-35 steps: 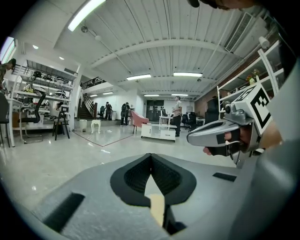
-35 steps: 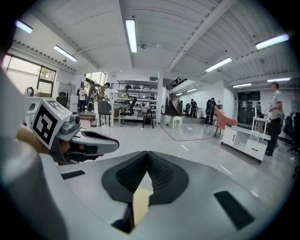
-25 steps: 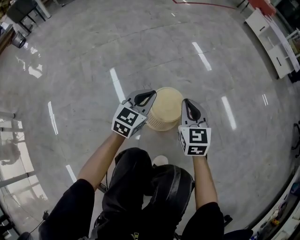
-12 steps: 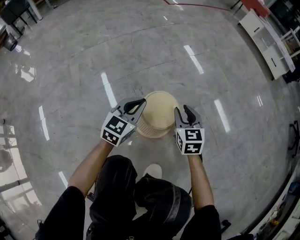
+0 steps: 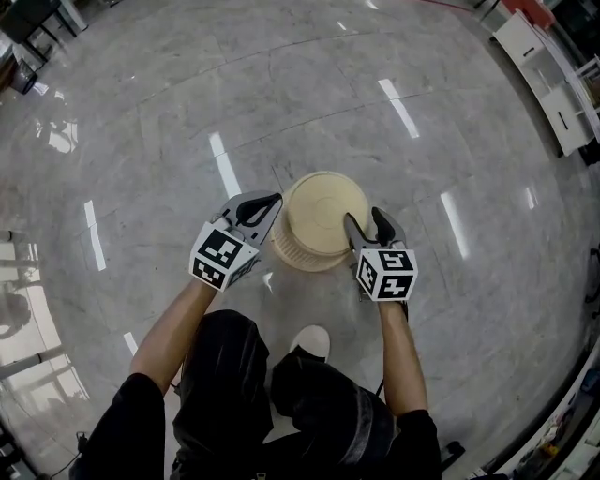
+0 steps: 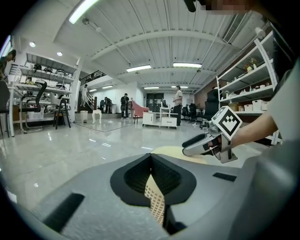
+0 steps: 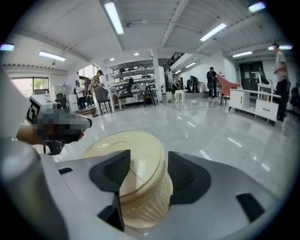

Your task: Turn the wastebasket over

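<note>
A cream wastebasket (image 5: 323, 216) stands bottom-up on the shiny floor, its solid base on top and its lattice wall below. My left gripper (image 5: 270, 202) is at its left side, shut on a strip of the lattice wall (image 6: 154, 199). My right gripper (image 5: 364, 221) is at the right side, and its jaws are opening. The wastebasket (image 7: 136, 159) sits between them, and the right pad (image 7: 185, 176) stands apart from the wall. The right gripper (image 6: 202, 143) also shows across the cream base (image 6: 171, 151) in the left gripper view.
The person's legs and a white shoe (image 5: 311, 342) are just behind the basket. A white shelf unit (image 5: 548, 84) stands at the far right and chairs (image 5: 37, 23) at the far left. Open polished floor (image 5: 281, 103) lies beyond the basket.
Both grippers have come down with the basket, which now rests on the floor. The right jaws, closed on the basket before, have spread apart. The left stays closed.
</note>
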Available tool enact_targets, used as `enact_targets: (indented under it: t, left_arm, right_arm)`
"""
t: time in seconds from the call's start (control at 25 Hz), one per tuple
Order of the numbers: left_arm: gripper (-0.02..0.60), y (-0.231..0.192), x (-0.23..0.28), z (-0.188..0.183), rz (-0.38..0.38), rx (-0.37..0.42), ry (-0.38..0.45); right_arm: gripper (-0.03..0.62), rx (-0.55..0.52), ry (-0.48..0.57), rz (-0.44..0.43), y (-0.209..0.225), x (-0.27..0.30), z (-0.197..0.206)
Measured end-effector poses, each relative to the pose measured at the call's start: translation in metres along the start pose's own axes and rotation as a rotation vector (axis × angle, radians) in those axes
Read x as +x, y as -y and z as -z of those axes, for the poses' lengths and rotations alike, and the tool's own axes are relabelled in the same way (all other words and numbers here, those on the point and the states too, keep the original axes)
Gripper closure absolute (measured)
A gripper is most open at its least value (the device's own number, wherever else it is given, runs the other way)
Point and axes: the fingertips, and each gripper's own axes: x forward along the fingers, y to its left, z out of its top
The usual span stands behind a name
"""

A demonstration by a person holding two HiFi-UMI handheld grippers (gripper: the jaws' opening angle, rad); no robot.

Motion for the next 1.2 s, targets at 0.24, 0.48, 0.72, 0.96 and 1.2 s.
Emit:
enact_targets:
  t: [0.24, 0.48, 0.72, 0.96, 1.2]
  left_arm:
    - [0.575, -0.006, -0.001, 0.019, -0.014, -0.005, -0.014]
    - [0.575, -0.012, -0.001, 0.041, -0.021, -0.022, -0.024]
    - [0.575, -0.017, 0.005, 0.084, -0.021, -0.053, -0.083]
    - [0.574, -0.015, 0.021, 0.128, 0.030, -0.113, -0.168]
    - [0.489, -0.016, 0.040, 0.178, 0.045, -0.291, -0.230]
  right_arm:
    - [0.359, 0.224, 0.023, -0.101, 0.006, 0.004, 0.007]
    - [0.384, 0.361, 0.061, -0.161, 0.017, 0.000, 0.009]
    - [0.384, 0.522, 0.134, -0.164, 0.037, -0.005, 0.011]
    - [0.384, 0.594, 0.189, -0.163, 0.065, -0.017, 0.012]
    - [0.384, 0.552, 0.210, -0.152, 0.082, -0.033, 0.013]
